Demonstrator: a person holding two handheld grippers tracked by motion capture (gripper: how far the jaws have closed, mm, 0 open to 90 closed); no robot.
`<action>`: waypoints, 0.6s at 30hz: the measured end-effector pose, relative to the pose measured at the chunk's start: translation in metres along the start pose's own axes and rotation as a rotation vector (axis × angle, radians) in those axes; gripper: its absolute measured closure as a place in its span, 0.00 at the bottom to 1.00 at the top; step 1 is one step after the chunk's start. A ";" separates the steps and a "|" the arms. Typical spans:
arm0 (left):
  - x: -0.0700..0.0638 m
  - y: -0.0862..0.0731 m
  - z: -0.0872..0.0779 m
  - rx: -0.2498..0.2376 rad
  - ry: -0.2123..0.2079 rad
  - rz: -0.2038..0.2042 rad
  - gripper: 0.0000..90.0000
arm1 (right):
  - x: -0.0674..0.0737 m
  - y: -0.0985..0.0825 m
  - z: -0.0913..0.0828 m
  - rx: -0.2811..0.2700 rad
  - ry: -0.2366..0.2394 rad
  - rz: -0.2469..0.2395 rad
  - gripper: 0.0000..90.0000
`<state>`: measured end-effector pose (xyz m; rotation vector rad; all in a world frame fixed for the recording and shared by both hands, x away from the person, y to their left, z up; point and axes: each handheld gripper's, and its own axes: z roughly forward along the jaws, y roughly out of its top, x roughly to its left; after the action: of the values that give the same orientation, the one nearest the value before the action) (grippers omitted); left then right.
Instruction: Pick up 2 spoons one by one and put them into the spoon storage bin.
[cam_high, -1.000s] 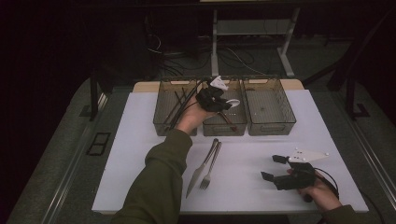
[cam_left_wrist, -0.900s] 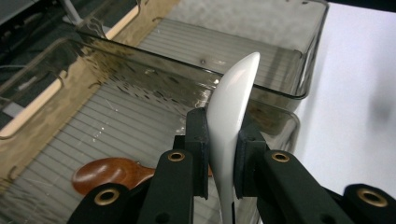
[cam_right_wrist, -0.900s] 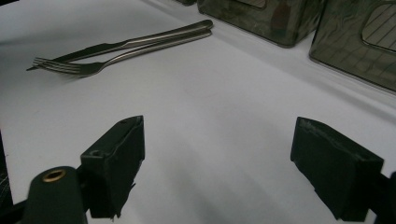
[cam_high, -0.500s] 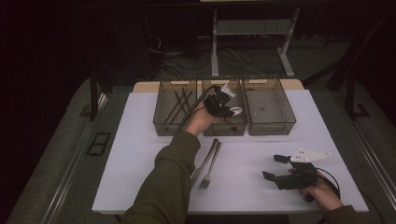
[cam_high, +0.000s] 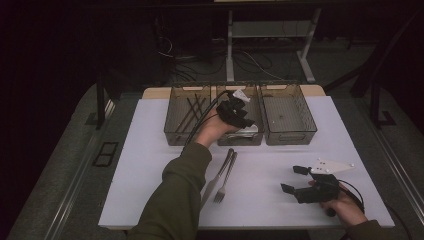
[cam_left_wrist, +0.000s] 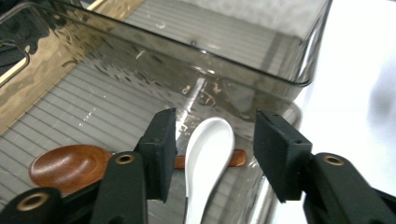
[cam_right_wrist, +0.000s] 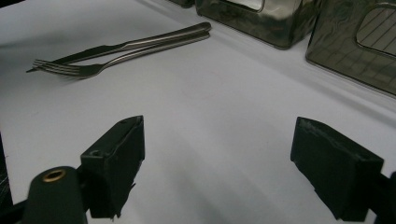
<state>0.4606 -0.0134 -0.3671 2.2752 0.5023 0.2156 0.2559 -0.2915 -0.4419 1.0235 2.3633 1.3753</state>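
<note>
**White spoon let go into the middle bin**

High view: the left tongs (cam_high: 246, 119) hang over the middle bin (cam_high: 239, 140) of three clear bins at the far side of the white counter (cam_high: 150, 165). A second ago the same hand was at this bin, tilted a little differently. The left bin (cam_high: 172, 117) holds dark sticks, probably chopsticks (cam_high: 192, 107); the right bin (cam_high: 287, 137) looks bare. A knife (cam_high: 216, 176) and a fork (cam_high: 226, 176) lie side by side on the counter near the forearm. The right tongs (cam_high: 295, 180) rest low at the near right corner, spread wide with nothing between them.

Left gripper view: the jaws have just been opening, and they now stand apart with the white spoon (cam_left_wrist: 208, 163) lying between them, neither pad pressing on it. The spoon sits in the bin, its bowl lying over the handle of a brown wooden spoon (cam_left_wrist: 70, 165). I judge this drop done, so the sorting can go on to the knife and fork. From above, the bin's contents are hidden by the hand.

Right gripper view: wide-open jaws over bare counter, with the fork (cam_right_wrist: 70, 69) and knife (cam_right_wrist: 140, 44) lying ahead and the bin walls at the top edge. It gives the closer look at the cutlery yet to be put away.
</note>
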 end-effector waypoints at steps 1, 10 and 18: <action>-0.002 -0.001 -0.001 -0.015 -0.003 -0.015 0.50 | 0.000 0.000 0.000 0.002 0.000 0.004 0.19; -0.009 -0.006 -0.027 -0.048 0.010 -0.036 0.42 | 0.000 0.000 0.000 0.004 -0.004 0.001 0.19; -0.021 -0.010 -0.044 -0.064 0.012 -0.006 0.36 | 0.000 0.000 0.000 0.008 -0.005 0.003 0.19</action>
<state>0.4251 0.0138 -0.3445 2.2109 0.5019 0.2394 0.2561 -0.2914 -0.4420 1.0320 2.3664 1.3649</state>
